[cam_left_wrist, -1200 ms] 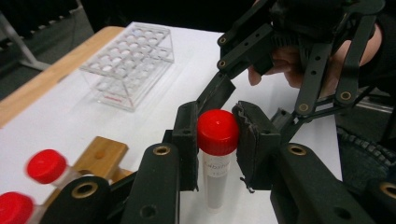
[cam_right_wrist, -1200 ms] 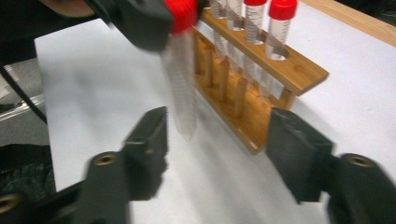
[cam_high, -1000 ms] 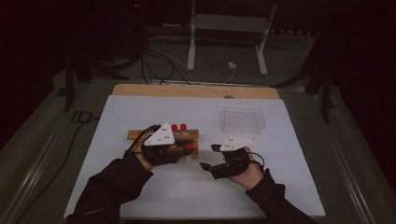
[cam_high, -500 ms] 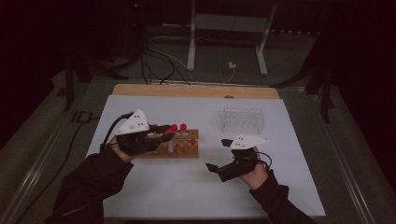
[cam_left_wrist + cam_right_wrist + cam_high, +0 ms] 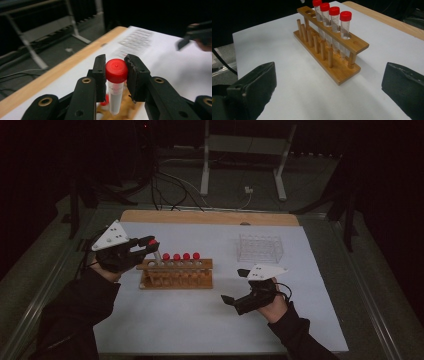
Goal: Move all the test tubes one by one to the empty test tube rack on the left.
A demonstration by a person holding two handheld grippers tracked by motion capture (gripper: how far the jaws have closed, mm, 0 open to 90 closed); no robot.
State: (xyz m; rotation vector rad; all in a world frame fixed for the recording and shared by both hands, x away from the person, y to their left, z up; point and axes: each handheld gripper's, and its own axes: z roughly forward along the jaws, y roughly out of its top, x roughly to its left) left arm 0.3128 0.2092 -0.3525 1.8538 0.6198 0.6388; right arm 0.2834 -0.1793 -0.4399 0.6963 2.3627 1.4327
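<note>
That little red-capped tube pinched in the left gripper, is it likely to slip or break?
Probably not slip: the left gripper clamps the red cap of the tube from both sides, and its pads look rough. The tube looks like thin clear plastic, so likely light and stiff. Round-bodied, it would probably roll if laid on the white table.

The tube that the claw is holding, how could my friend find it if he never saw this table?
Start at the white table and find the wooden rack on its left half. Four red-capped tubes stand in it in a row. The tube is just past the rack's left end, lifted above it, the only one pinched by its red cap in the left gripper.
</note>
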